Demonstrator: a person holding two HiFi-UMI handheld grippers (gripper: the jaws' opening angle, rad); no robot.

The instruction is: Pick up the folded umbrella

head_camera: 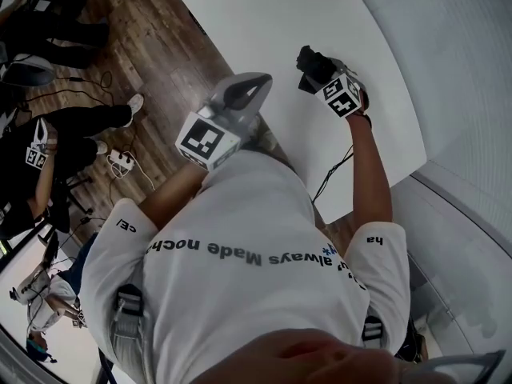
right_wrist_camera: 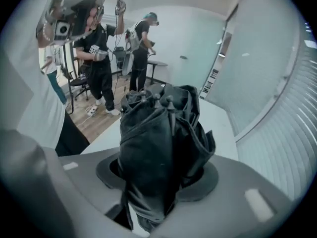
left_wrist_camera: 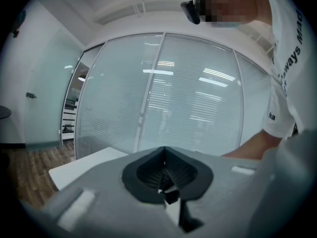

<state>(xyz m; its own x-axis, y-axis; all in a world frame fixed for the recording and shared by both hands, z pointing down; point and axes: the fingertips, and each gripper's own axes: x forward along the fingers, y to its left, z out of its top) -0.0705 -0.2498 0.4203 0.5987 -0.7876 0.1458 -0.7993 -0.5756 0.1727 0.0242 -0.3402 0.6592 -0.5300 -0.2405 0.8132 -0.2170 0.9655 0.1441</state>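
Right tongs (right_wrist_camera: pixel 159 180): clamped on the folded umbrella (head_camera: pixel 314 64). Jaws stand about half apart, the black bundle fills the gap and cloth bulges over both pads.
Umbrella, where: in the right tongs, above the far half of the white counter (head_camera: pixel 264 22). By my reading it's clear of the top, with no contact showing.
Long axis: straight out along the tongs' own line, away from the person. The grip is at the near end, with rib tips and loose folds out front.
Which way from the tongs: no reach left to make, since it sits between the jaws. The coming move, I'd judge, turns on holding that line with the bulk out ahead.
Nearer hand: the right, plainly.
Left tongs (left_wrist_camera: pixel 165 152): jaws together, nothing between them. They hang by the counter's near edge, well apart from the umbrella, facing a glass wall (left_wrist_camera: pixel 188 93) with blinds.
Writing: the white shirt (head_camera: pixel 240 214) reads "always Made noch", upside down in the head view, and there's "ha" on one sleeve (head_camera: pixel 374 240).
Umbrella label: none I can read; no brand shows on the black cloth.
Marker cubes (head_camera: pixel 346 96): black-and-white squares only, no words.
Risk: slack fabric could creep in the pads if the far end dips — a guess, mind.
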